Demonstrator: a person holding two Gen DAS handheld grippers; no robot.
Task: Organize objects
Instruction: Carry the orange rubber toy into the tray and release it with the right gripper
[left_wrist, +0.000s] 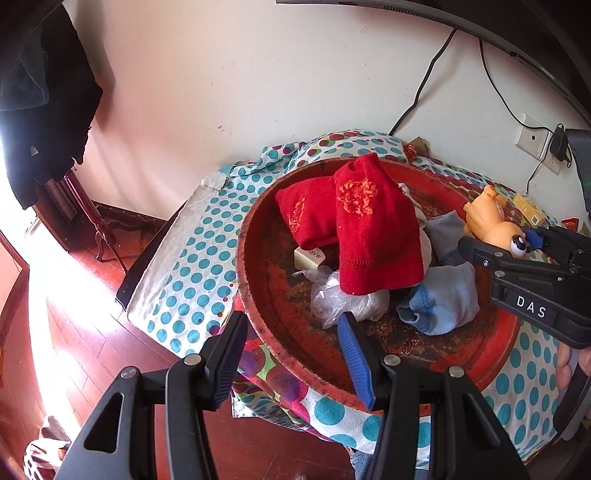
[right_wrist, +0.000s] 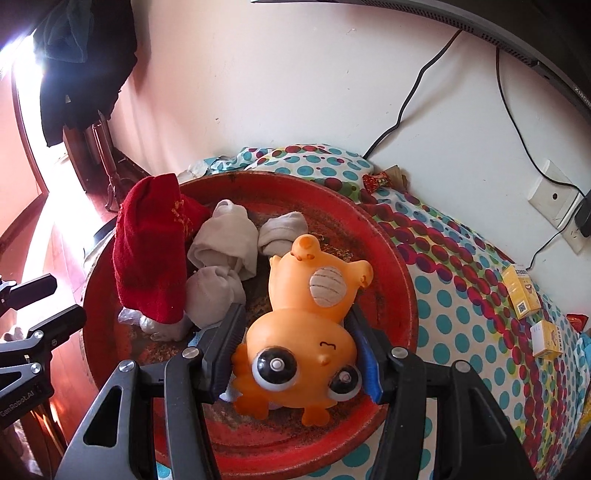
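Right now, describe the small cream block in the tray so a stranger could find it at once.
Start at the round red tray on the polka-dot cloth. Two red socks lie piled in it, and the cream block peeks out from under their lower edge, beside crumpled clear plastic. It is the only hard, box-shaped thing there, with dark letters printed on one side.

Red socks (left_wrist: 362, 236) cover most of the plastic bag (left_wrist: 343, 301) and small cream box (left_wrist: 309, 257); box lettering cut off. My toy's (right_wrist: 303, 332) underside hidden.
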